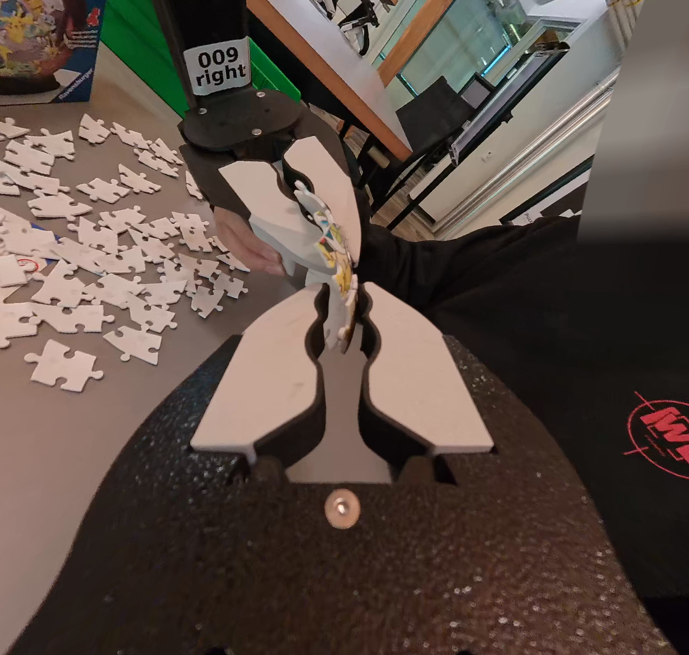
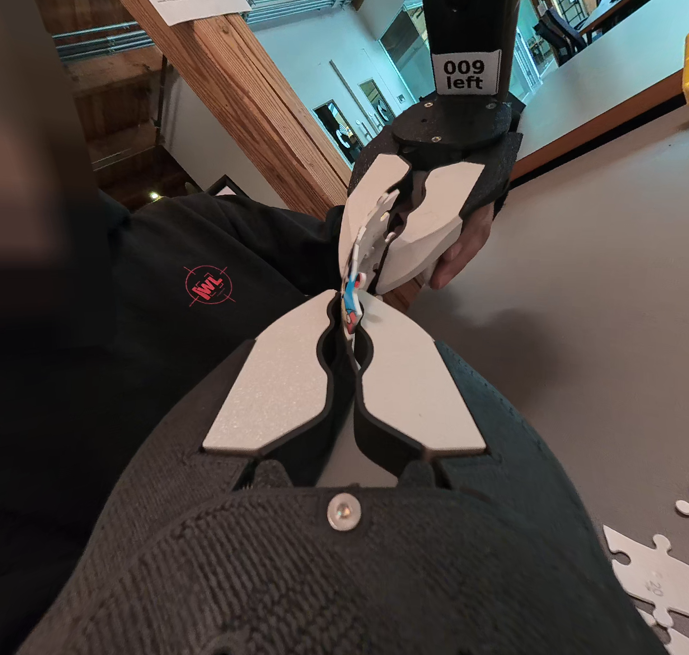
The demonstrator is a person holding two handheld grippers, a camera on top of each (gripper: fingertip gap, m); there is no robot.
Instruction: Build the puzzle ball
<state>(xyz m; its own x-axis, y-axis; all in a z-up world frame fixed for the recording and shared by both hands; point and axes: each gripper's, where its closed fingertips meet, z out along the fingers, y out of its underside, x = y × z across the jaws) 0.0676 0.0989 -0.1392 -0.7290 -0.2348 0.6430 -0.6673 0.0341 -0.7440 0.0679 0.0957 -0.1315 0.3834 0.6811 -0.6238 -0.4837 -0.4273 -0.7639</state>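
Grippers meet tip to tip over a strip of joined puzzle pieces

Left gripper (image 1: 345, 303) is clamped on one end of a short curved strip of joined puzzle pieces (image 1: 337, 260), held up in the air above the grey table (image 1: 74, 488). The right gripper (image 1: 328, 227) is clenched on the strip's other end, so the two sets of white fingertips almost touch. The strip's long axis runs straight from one gripper to the other, seen edge-on, with its printed face turned toward the person's black sweatshirt (image 1: 559, 339) and its plain white back toward the table. A hand (image 1: 246, 242) shows beneath the right gripper. Loose white pieces (image 1: 123, 264) lie face down on the table, on the far side of the strip from the sweatshirt. Beyond them stand the puzzle box (image 1: 44, 33) and a green crate (image 1: 141, 29).
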